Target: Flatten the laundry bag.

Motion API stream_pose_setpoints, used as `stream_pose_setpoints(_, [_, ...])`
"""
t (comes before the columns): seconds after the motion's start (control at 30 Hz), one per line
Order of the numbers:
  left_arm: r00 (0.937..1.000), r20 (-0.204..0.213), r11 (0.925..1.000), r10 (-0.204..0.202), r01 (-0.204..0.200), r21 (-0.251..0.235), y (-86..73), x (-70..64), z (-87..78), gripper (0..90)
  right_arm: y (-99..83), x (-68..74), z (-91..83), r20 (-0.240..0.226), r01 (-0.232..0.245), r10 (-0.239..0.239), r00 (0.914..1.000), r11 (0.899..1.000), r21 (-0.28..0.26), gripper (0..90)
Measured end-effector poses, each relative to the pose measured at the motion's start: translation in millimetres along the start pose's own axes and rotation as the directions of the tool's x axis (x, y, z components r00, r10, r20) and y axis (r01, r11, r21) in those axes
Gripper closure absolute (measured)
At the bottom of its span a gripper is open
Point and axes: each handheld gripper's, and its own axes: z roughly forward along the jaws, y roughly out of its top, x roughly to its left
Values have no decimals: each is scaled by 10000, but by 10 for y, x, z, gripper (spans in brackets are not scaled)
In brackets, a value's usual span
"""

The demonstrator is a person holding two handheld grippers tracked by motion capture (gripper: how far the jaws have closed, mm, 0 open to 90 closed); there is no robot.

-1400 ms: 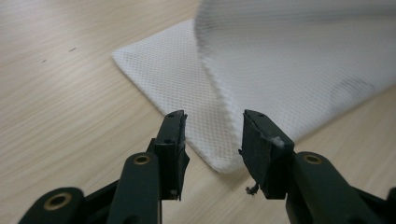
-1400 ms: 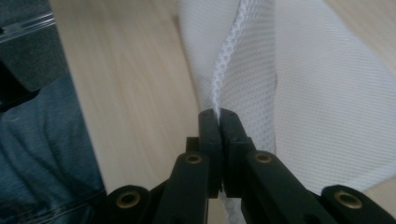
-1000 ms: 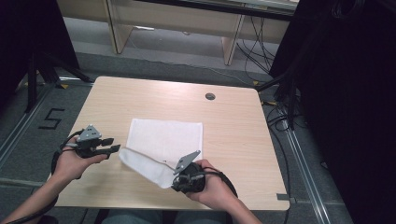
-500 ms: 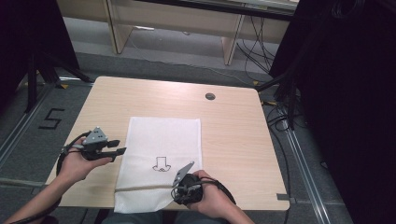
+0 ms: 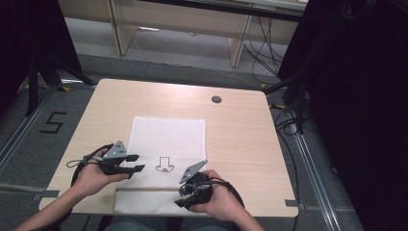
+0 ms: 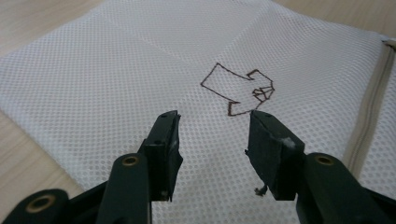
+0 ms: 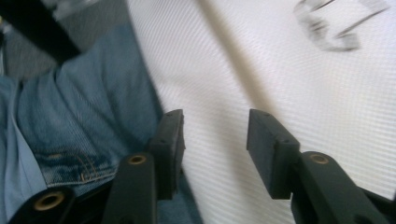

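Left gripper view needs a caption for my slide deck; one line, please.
Left gripper, jaws open, poised over a white mesh bag marked with a hand-drawn arrow.

My right tool (image 7: 215,140) hangs with its two black jaws parted and nothing between them, over a white mesh cloth (image 7: 280,84) that fills the frame from twelve to five o'clock. A blurred dark drawing (image 7: 334,25) sits at one o'clock. Toward nine o'clock the cloth's edge gives way to blue denim jeans (image 7: 88,121).
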Motion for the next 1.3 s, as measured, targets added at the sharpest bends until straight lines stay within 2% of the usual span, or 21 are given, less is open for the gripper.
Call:
stream_pose_setpoints(0.03, [9995, 322, 9999, 41, -44, 95, 6, -46, -31, 593, -38, -89, -127, 286, -255, 267, 9992, 9987, -435, 558])
stream_pose_setpoints(0.1, [9989, 458, 9999, 88, -94, 133, 11, -74, -48, 681, -116, -215, -211, 652, -438, 466, 9968, 9981, -440, 614])
stream_pose_setpoints(0.17, [9969, 668, 9975, 426, -462, 533, 6, -178, -45, 754, -242, -342, -255, 1408, -1079, 1068, 9843, 9942, 5, 737])
stream_pose_setpoints(0.2, [9969, 668, 9975, 426, -462, 533, 6, -178, -45, 794, -242, -342, -255, 1408, -1079, 1068, 9843, 9942, 5, 737])
stream_pose_setpoints(0.23, [9956, 819, 9965, 461, -515, 651, 11, -220, -31, 794, -313, -400, -253, 1755, -1448, 1384, 9747, 9892, 242, 790])
stream_pose_setpoints(0.27, [9936, 904, 9937, 677, -752, 829, 26, -257, -7, 858, -456, -497, -218, 2173, -2094, 1902, 9574, 9754, 689, 867])
stream_pose_setpoints(0.3, [9936, 904, 9937, 677, -752, 829, 26, -257, -7, 875, -490, -511, -203, 2191, -2269, 2058, 9538, 9709, 759, 887])
stream_pose_setpoints(0.37, [9896, 1242, 9897, 726, -868, 1135, 36, -312, 59, 882, -535, -519, -179, 2053, -2469, 2245, 9526, 9647, 911, 900])
stream_pose_setpoints(0.47, [9847, 1572, 9832, 745, -989, 1537, 8, -361, 131, 879, -518, -500, -153, 2021, -2415, 2196, 9544, 9661, 909, 900])
stream_pose_setpoints(0.57, [9836, 1593, 9770, 848, -1135, 1805, -9, -376, 168, 877, -499, -482, -113, 1989, -2318, 2091, 9574, 9677, 987, 900])
stream_pose_setpoints(0.6, [9824, 1596, 9712, 972, -1287, 2007, -12, -361, 193, 876, -493, -460, -60, 1992, -2259, 1984, 9597, 9659, 1263, 900])
stream_pose_setpoints(0.63, [9824, 1596, 9712, 972, -1287, 2007, -12, -361, 193, 875, -492, -456, -39, 2021, -2163, 1863, 9615, 9665, 1381, 900])
stream_pose_setpoints(0.67, [9745, 1726, 9543, 1434, -1824, 2366, -2, -321, 189, 875, -492, -456, -39, 2021, -2163, 1863, 9615, 9665, 1381, 900])
stream_pose_setpoints(0.73, [9744, 1692, 9492, 1481, -1881, 2523, -19, -302, 245, 874, -473, -429, -15, 2057, -2177, 1849, 9610, 9644, 1499, 900])
stream_pose_setpoints(0.9, [9788, 1564, 9493, 1327, -1708, 2640, -26, -281, 294, 875, -480, -422, 4, 1926, -2198, 1884, 9630, 9628, 1570, 900])
stream_pose_setpoints(0.93, [9797, 1519, 9498, 1311, -1681, 2640, -19, -271, 303, 875, -484, -412, 20, 1855, -2021, 1701, 9678, 9646, 1698, 900])
stream_pose_setpoints(1.0, [9779, 1510, 9476, 1448, -1809, 2634, -14, -262, 300, 876, -485, -395, 35, 1851, -2135, 1811, 9659, 9615, 1731, 900])
stream_pose_setpoints(1.03, [9810, 1465, 9508, 1271, -1626, 2637, -23, -266, 302, 875, -479, -389, 48, 1855, -1990, 1657, 9686, 9636, 1784, 900])
stream_pose_setpoints(1.2, [9798, 1354, 9481, 1472, -1787, 2631, -15, -245, 303, 874, -461, -362, 84, 1812, -1970, 1633, 9698, 9624, 1870, 900])
stream_pose_setpoints(1.27, [9852, 1173, 9529, 1250, -1521, 2623, -23, -235, 303, 874, -459, -357, 90, 1806, -2060, 1735, 9681, 9619, 1800, 900])
stream_pose_setpoints(1.3, [9876, 1104, 9600, 1115, -1358, 2450, -28, -234, 313, 874, -460, -361, 92, 1796, -2065, 1751, 9680, 9628, 1741, 900])
